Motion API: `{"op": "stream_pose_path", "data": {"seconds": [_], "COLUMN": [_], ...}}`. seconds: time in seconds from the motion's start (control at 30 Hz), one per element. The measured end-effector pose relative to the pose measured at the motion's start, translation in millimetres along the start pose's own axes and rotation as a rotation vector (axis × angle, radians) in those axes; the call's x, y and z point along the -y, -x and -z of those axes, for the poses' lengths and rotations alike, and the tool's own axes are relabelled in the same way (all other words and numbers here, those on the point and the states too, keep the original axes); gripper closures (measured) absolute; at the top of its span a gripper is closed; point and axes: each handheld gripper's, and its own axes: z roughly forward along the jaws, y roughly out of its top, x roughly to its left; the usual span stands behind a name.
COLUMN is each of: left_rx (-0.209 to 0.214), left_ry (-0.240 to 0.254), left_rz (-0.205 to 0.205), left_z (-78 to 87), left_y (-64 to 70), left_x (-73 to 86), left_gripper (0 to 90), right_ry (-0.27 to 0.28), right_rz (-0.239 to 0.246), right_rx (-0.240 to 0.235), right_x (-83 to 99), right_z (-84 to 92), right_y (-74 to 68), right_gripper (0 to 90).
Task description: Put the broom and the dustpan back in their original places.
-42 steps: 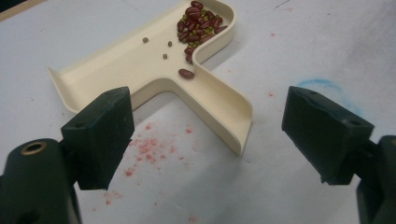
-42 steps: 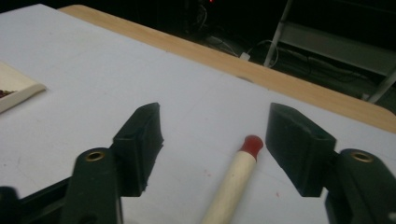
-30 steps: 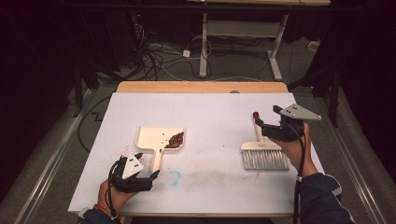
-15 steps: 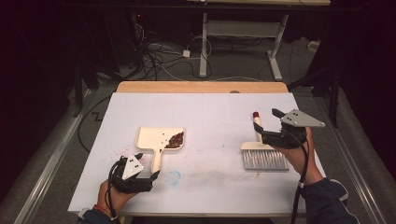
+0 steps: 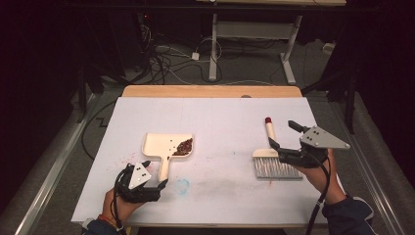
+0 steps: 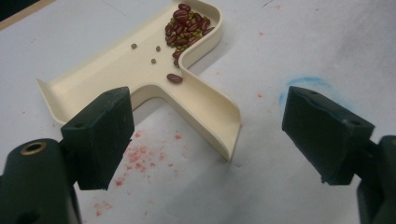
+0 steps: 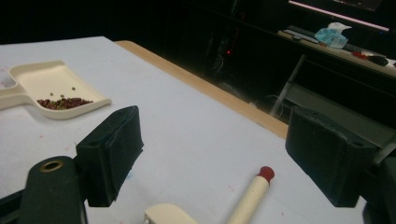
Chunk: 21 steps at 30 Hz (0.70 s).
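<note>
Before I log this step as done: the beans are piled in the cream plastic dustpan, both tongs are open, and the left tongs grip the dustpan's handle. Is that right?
Not quite. The left tongs do not grip the handle; the left gripper view shows their jaws spread wide, the cream plastic dustpan lying untouched ahead of them. The rest holds: the red and green beans are piled in the dustpan, and the right tongs are open too.

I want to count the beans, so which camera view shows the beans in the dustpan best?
The left gripper view: the beans lie close, single ones distinct, heaped in the dustpan corner. The high view shows a small dark patch; the right gripper view shows a low, distant strip.
</note>
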Motion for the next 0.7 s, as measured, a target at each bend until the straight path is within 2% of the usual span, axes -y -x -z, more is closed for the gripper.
{"op": "stream_pose_path", "data": {"seconds": [0.3, 0.43, 0.7], "left_rx": [0.008, 0.003, 0.006], "left_ry": [-0.007, -0.001, 0.002], "left_rz": [-0.010, -0.008, -0.015], "left_z": [1.3, 2.1, 2.2], "left_y": [0.3, 0.1, 0.9], "left_x": [0.6, 0.4, 0.3], "left_gripper": [16.5, 16.5, 16.5], "right_ry": [0.024, 0.038, 0.024], "right_rz": [0.011, 0.018, 0.047], "right_rx": [0.000, 0.016, 0.030], "right_x": [11.1, 20.2, 41.4], "right_z": [14.8, 18.6, 22.6], "right_y": [-3.3, -6.9, -11.9], "right_gripper": [18.5, 18.0, 17.8]}}
